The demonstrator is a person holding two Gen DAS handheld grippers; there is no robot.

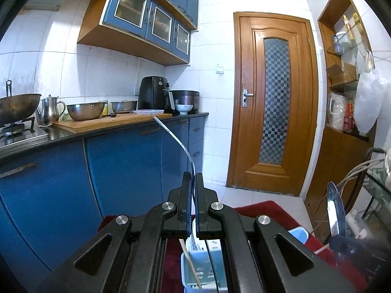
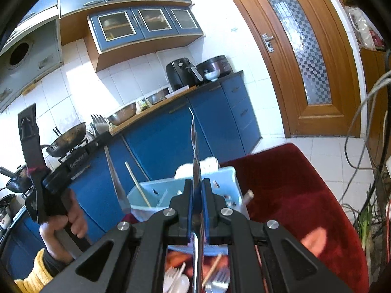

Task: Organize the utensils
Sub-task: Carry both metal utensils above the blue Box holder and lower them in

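- Left wrist view: left gripper (image 1: 193, 180) clamped on a thin clear plastic utensil (image 1: 179, 144), jaws nearly together with only the handle between them.
- Utensil's long axis running forward and up from the fingertips, bending toward the left; working end too small against the counter to identify.
- Directly below the fingers, a pale blue slotted utensil holder (image 1: 195, 278) on a red cloth (image 1: 264, 210), a wooden chopstick (image 1: 190, 263) leaning inside it.
- To the right of the fingers, a metal utensil (image 1: 336, 214) standing upright, pinched in the other gripper.
- Right wrist view: right gripper (image 2: 197, 183) closed on the metal utensil (image 2: 194, 146), edge-on, long axis straight ahead along the fingers, tip rising beyond them.
- Just ahead of and below the fingertips, the blue holder (image 2: 156, 190), open top facing up, chopstick (image 2: 138, 185) inside.
- Below the jaws, loose cutlery (image 2: 215, 280) on a plate, including a fork and white plastic pieces.
- Far left of the fingers, the left gripper (image 2: 97, 119) held in a hand (image 2: 70, 222).
- Judgement: both pieces need tipping downward into the holder; left gripper sitting right above it, so probably nearer.
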